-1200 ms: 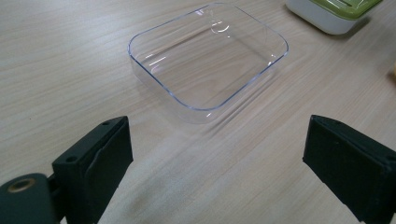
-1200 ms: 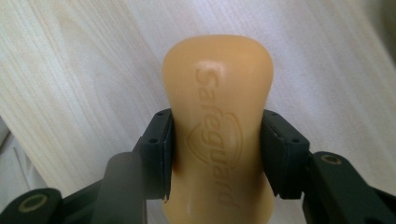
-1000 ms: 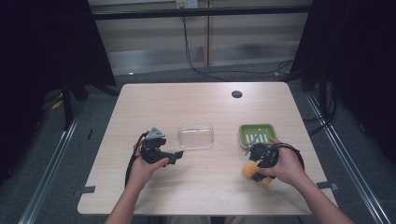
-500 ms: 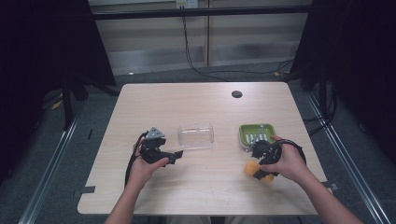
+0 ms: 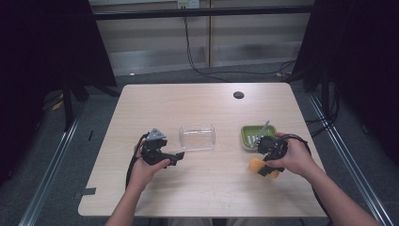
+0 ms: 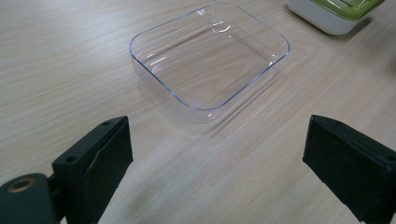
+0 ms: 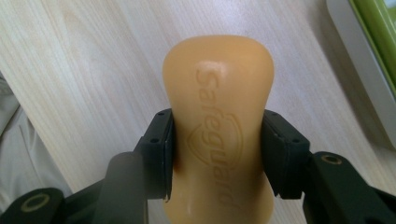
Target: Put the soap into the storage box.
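This looks like a lab or recording bay, not a home. A plain light-wood table with a cable hole stands on grey carpet, flanked by black curtains. Metal rails run along the floor, and a cable drops from a wall socket behind.
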Available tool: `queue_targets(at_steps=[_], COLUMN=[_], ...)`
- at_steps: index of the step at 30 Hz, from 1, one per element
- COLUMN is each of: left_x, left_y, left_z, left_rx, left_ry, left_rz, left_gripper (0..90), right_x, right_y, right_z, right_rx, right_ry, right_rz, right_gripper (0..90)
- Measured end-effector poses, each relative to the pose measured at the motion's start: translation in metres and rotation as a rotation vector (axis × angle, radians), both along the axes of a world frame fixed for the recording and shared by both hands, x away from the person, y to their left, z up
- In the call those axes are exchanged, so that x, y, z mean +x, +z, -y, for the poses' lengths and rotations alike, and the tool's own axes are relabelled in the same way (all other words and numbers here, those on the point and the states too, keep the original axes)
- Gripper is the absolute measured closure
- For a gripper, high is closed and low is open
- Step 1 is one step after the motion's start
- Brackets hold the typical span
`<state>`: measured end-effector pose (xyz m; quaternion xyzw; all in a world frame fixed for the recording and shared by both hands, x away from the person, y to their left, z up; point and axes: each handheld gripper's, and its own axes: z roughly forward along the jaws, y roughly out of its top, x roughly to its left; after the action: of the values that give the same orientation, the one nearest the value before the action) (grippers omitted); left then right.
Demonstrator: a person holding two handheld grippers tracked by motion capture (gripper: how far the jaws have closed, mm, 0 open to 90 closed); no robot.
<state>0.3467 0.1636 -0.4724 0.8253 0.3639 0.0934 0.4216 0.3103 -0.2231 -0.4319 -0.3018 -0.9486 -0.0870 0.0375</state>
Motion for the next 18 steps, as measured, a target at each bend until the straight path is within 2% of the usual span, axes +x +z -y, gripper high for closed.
queue_targets(at_steps=[2, 5, 6, 14, 16, 18], left_x=[0.000, 0.000, 0.001, 0.000, 0.000, 0.000], left_y=[0.000, 0.000, 0.000, 0.000, 0.000, 0.000], left_z=[0.000, -0.001, -0.001, -0.001, -0.001, -0.001], left_rx=[0.000, 0.001, 0.002, 0.001, 0.003, 0.003], left_ry=[-0.002, -0.006, -0.006, 0.000, -0.001, 0.003], left_rz=[0.000, -0.001, -0.001, 0.003, 0.003, 0.005], left_gripper=[8.0, 8.0, 8.0, 8.0, 8.0, 8.0], right_x=[0.001, 0.003, 0.004, 0.010, 0.011, 0.011], right_y=[0.001, 0.004, 0.006, 0.010, 0.010, 0.010], right_z=[0.001, 0.002, 0.002, 0.005, 0.005, 0.004], right_rx=[0.008, 0.010, 0.006, 0.034, 0.038, 0.036], right_ry=[0.000, 0.002, -0.006, 0.014, 0.014, -0.008], right_rz=[0.011, 0.003, -0.014, 0.005, -0.010, -0.014], right_gripper=[50.1, 50.1, 50.0, 50.1, 50.1, 50.1])
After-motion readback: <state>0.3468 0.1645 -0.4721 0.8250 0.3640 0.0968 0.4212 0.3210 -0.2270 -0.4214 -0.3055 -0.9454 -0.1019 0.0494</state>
